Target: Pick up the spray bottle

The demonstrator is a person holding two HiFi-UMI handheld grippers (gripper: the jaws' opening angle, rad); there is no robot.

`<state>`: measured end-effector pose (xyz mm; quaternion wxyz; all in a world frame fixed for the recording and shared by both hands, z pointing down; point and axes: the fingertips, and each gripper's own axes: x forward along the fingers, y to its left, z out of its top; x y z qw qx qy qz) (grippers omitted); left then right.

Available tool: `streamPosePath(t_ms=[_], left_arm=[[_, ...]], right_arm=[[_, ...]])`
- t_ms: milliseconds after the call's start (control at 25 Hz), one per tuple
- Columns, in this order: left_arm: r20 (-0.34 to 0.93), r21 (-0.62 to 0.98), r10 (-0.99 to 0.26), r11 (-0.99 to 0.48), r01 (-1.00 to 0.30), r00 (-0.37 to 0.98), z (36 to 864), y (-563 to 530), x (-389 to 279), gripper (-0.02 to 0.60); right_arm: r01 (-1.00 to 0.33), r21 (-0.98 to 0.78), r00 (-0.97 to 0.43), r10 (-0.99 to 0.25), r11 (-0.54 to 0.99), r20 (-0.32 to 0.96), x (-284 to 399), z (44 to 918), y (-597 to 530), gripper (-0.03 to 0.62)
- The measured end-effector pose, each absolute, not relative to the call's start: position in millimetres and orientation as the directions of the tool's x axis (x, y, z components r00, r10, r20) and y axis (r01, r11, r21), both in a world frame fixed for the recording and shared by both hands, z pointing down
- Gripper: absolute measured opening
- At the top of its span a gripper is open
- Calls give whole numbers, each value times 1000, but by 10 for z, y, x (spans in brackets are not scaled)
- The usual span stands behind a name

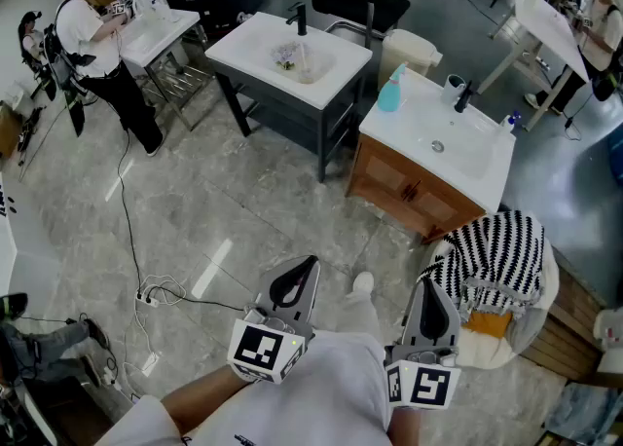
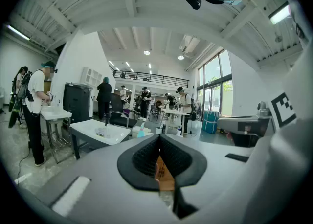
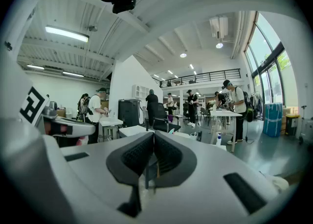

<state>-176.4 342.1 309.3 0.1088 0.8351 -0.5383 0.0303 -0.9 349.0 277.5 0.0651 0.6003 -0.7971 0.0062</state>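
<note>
The blue spray bottle [image 1: 390,92] was seen standing upright on the near left corner of the white sink counter [image 1: 414,128] over a wooden cabinet [image 1: 389,179]. It stood well ahead of both grippers. The left gripper [image 1: 308,267] and the right gripper [image 1: 429,288] were held close to the body, each with its jaws pressed together on nothing. A small teal shape beyond the left jaws was possibly the same bottle.

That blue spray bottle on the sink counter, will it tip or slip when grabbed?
Probably tippy: the spray bottle stands tall and narrow near a corner of the counter. Its smooth-looking plastic may slip; it is small, so likely light.
</note>
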Motion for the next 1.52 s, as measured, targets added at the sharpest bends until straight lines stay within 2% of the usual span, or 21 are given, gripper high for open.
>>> streamPosePath(t_ms=[200,680,1120,1360,1520], left_arm=[[187,153,-891,-390,-908,414,2988,3794,-1757,5],[222,95,-869,-432,-897,442,2879,4185,-1246,5],[222,49,-853,-474,-879,472,2908,4205,-758,5],[230,36,-848,-483,-875,478,2957,4140,-457,5],[230,32,-847,-485,-874,479,2985,4053,-331,5]], right_arm=[[-961,60,-261,-959,268,112,113,2676,3811,6],[-960,-7,-279,-950,281,143,477,2817,4225,5],[-977,-46,-212,-973,209,94,1117,2851,4393,6],[-959,-42,-283,-957,280,64,1247,2881,4366,6],[-957,27,-289,-957,290,24,1350,2851,4252,6]])
